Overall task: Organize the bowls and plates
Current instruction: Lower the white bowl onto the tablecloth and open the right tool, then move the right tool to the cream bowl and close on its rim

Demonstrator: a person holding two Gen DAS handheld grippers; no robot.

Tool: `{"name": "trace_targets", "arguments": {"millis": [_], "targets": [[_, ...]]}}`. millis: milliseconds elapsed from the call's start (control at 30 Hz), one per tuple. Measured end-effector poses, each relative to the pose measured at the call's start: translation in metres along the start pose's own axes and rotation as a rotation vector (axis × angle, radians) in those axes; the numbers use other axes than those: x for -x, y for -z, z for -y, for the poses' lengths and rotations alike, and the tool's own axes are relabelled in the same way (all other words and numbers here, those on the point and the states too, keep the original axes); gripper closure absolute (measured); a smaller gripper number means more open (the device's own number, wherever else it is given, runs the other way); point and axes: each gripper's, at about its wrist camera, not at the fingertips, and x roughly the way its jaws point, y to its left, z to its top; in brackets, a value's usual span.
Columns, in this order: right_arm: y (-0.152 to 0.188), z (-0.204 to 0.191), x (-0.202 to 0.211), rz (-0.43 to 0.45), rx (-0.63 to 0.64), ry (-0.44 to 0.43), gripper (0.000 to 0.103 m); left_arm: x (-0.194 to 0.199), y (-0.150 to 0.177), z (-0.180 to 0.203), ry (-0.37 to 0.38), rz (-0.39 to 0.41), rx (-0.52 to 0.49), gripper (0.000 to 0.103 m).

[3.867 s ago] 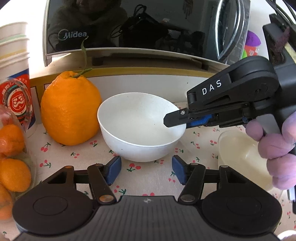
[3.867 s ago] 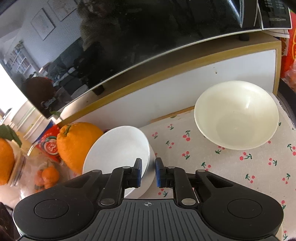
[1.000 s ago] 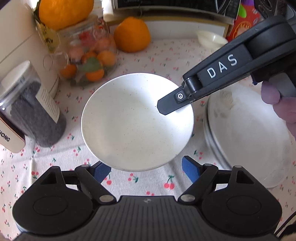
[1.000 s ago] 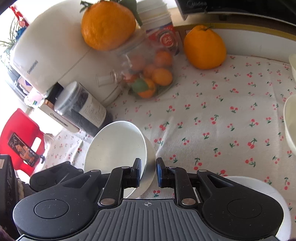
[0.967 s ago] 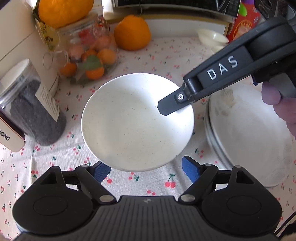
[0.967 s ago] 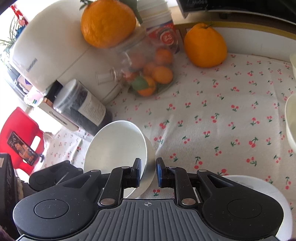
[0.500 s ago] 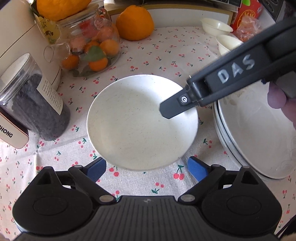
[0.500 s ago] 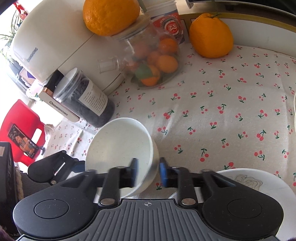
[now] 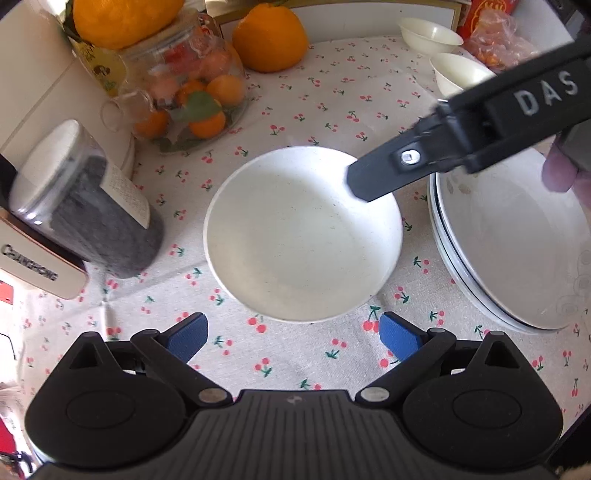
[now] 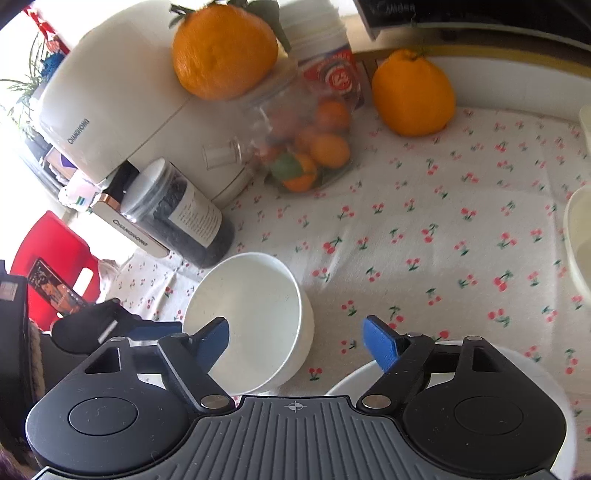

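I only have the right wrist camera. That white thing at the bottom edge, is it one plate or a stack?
Observer: A stack. The left wrist view shows the plates with at least two rims, lying beside the white bowl and apart from it.
Operator: Anything else white further back?
Observer: Yes, a far small bowl and a near small bowl, both upright and empty, stand behind the plates.
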Motion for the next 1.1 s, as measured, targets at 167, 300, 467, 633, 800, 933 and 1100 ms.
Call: {"name": "trace_targets", "arguments": {"millis": [167, 300, 467, 633, 800, 933, 1100], "targets": [[0.001, 0.001, 0.028, 0.07, 0.057, 0.033, 0.016, 0.018, -0.003, -0.002, -0.019, 0.044, -0.001, 0.004], [0.002, 0.005, 0.054, 0.119, 0.081, 0.055, 0.014, 0.03, -0.009, 0.001, -0.008, 0.1, 0.007, 0.002], [0.005, 0.019, 0.085, 0.194, 0.085, 0.111, 0.01, 0.039, -0.015, 0.015, 0.031, 0.168, -0.004, 0.001], [0.014, 0.039, 0.112, 0.241, 0.072, 0.166, 0.008, 0.044, -0.018, 0.032, 0.052, 0.23, -0.026, 0.001], [0.023, 0.062, 0.131, 0.268, 0.042, 0.224, 0.007, 0.049, -0.022, 0.049, 0.059, 0.294, -0.025, 0.001], [0.027, 0.081, 0.141, 0.289, -0.012, 0.248, 0.006, 0.05, -0.028, 0.064, 0.051, 0.327, -0.024, 0.001], [0.034, 0.103, 0.15, 0.317, -0.06, 0.278, 0.005, 0.048, -0.037, 0.094, 0.037, 0.348, -0.096, 0.001]]}}
